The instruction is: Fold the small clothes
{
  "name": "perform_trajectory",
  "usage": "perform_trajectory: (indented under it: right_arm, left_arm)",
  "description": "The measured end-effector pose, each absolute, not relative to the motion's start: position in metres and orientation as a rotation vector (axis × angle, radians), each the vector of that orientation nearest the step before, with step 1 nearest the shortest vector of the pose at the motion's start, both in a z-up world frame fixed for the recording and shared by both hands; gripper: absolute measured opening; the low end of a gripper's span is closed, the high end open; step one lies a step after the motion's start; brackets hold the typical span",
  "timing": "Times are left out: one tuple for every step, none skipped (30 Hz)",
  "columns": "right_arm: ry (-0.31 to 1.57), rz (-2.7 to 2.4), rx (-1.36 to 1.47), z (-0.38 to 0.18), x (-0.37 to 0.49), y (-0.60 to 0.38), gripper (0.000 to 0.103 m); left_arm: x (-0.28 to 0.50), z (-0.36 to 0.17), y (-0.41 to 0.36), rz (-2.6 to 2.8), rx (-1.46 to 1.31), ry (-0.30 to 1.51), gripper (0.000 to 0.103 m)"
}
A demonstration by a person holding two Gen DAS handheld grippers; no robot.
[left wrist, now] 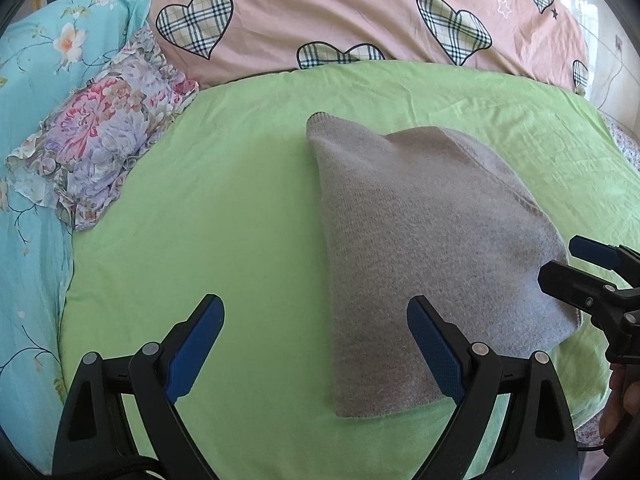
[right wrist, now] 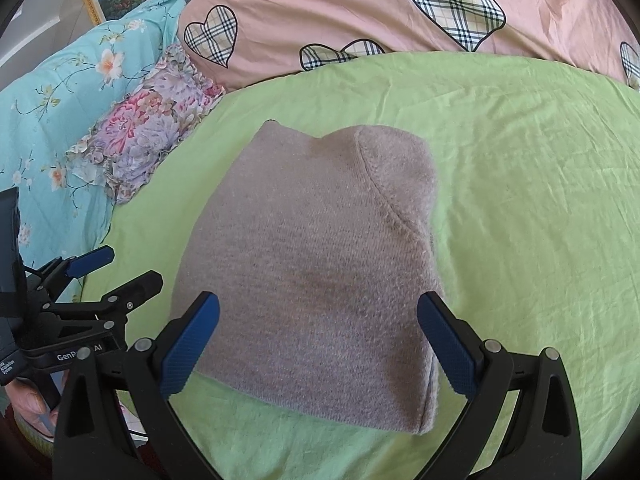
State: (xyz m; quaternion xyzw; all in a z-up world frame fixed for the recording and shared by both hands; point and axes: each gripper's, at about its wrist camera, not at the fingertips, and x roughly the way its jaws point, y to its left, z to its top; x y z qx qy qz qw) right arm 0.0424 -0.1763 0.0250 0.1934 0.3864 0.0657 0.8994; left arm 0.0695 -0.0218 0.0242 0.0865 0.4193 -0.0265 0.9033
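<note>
A folded grey knit garment (left wrist: pixel 432 248) lies flat on the green sheet (left wrist: pixel 224 208); it also shows in the right wrist view (right wrist: pixel 312 264). My left gripper (left wrist: pixel 316 316) is open and empty, hovering over the garment's near left edge, with its right finger above the cloth. My right gripper (right wrist: pixel 318 312) is open and empty, hovering over the garment's near edge. The right gripper also shows in the left wrist view (left wrist: pixel 568 264) at the garment's right side. The left gripper shows in the right wrist view (right wrist: pixel 120 268) left of the garment.
A floral cloth bundle (left wrist: pixel 100 144) lies at the sheet's left. A pink quilt with plaid hearts (left wrist: pixel 360 16) runs along the back. A turquoise flowered cover (left wrist: pixel 32 120) is on the left. The bed's edge is near right.
</note>
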Motion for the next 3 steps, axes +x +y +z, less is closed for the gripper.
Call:
perform_trajectory:
  right_arm:
    - [0.802, 0.137, 0.403, 0.0241, 0.0433, -0.1768, 0.099]
    - [0.802, 0.139, 0.406, 0.0235, 0.0439, -0.1774, 0.099]
    - [0.801, 0.143, 0.406, 0.0231, 0.0442, -0.1801, 0.099]
  left_arm:
    - [0.0696, 0.0240, -0.0223, -0.057, 0.177, 0.869, 0.093]
    - [0.0697, 0.0239, -0.0231, -0.056, 0.178, 0.869, 0.093]
    - [0.0697, 0.0238, -0.0236, -0.053, 0.179, 0.866, 0.093]
